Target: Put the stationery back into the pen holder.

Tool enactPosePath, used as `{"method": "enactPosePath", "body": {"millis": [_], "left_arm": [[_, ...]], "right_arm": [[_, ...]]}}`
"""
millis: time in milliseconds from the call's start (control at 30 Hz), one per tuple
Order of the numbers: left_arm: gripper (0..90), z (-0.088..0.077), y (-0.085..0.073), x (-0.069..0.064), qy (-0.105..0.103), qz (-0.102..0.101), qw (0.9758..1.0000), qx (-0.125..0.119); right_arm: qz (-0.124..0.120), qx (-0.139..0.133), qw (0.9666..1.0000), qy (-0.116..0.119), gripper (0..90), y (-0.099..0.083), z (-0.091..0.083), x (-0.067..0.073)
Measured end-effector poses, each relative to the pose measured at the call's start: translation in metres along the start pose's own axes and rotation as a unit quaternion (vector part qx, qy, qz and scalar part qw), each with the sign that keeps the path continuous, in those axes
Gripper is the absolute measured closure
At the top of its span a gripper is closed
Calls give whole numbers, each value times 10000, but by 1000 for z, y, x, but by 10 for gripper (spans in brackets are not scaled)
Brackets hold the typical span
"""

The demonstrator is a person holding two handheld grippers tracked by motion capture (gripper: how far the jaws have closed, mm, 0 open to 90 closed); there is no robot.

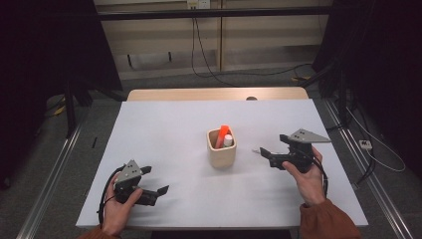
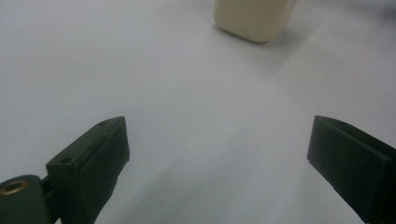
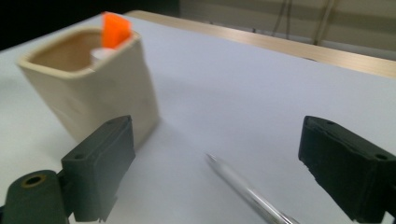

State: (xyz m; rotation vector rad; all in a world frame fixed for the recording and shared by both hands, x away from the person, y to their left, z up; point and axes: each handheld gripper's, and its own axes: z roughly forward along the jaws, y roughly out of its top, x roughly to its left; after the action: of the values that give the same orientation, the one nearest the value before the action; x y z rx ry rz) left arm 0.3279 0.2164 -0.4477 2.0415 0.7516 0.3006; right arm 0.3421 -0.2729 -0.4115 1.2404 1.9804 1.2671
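A beige square pen holder (image 1: 221,149) stands mid-table with an orange marker (image 1: 222,133) and a white-capped item (image 1: 228,140) in it. A silver pen (image 1: 255,150) lies on the white table (image 1: 169,124) just right of the holder. My right gripper (image 1: 271,143) points left at the pen, open; in the right gripper view the pen (image 3: 243,189) lies between the spread jaws of the gripper (image 3: 215,135), untouched, with the holder (image 3: 93,93) and marker (image 3: 114,30) at left. My left gripper (image 1: 156,179) rests open near the front left; its view (image 2: 217,140) shows bare table and the holder (image 2: 252,18) far off.
A wooden table edge (image 1: 214,93) runs behind the white top. Cables (image 1: 204,64) trail on the floor beyond it, and dark stands flank both sides. Metal rails (image 1: 54,169) run along the floor left and right of the table.
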Motion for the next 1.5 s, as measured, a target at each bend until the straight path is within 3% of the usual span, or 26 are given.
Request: {"method": "enactPosePath", "body": {"millis": [267, 400, 500, 667, 733, 867, 1033, 1167, 1400, 1500], "left_arm": [[58, 0, 0, 0, 16, 38, 10000, -10], [58, 1, 0, 0, 18, 32, 10000, -22], [58, 1, 0, 0, 7, 42, 10000, -18], [58, 0, 0, 0, 23, 35, 10000, 13], [57, 0, 0, 1, 26, 33, 10000, 11], [58, 0, 0, 0, 5, 45, 10000, -12], [57, 0, 0, 1, 15, 40, 10000, 21], [57, 0, 0, 0, 7, 20, 10000, 16], [57, -1, 0, 0, 14, 26, 10000, 9], [57, -1, 0, 1, 50, 18, 10000, -43]], "right_arm": [[271, 391, 9987, -201, 179, -7, -9, -30], [284, 696, 9965, -372, 249, -10, -7, -41], [245, 853, 9955, -320, 272, -10, -3, -50], [313, 1018, 9935, -406, 535, -13, 10, -63], [518, 1155, 9914, -331, 690, -17, 15, -67], [481, 1352, 9892, -296, 878, -21, 21, -71], [372, 1573, 9860, -421, 900, -22, 27, -70], [318, 1590, 9855, -497, 900, -24, 29, -71], [346, 1709, 9834, -493, 900, -28, 34, -74], [382, 1832, 9810, -518, 900, -30, 36, -75]]}}
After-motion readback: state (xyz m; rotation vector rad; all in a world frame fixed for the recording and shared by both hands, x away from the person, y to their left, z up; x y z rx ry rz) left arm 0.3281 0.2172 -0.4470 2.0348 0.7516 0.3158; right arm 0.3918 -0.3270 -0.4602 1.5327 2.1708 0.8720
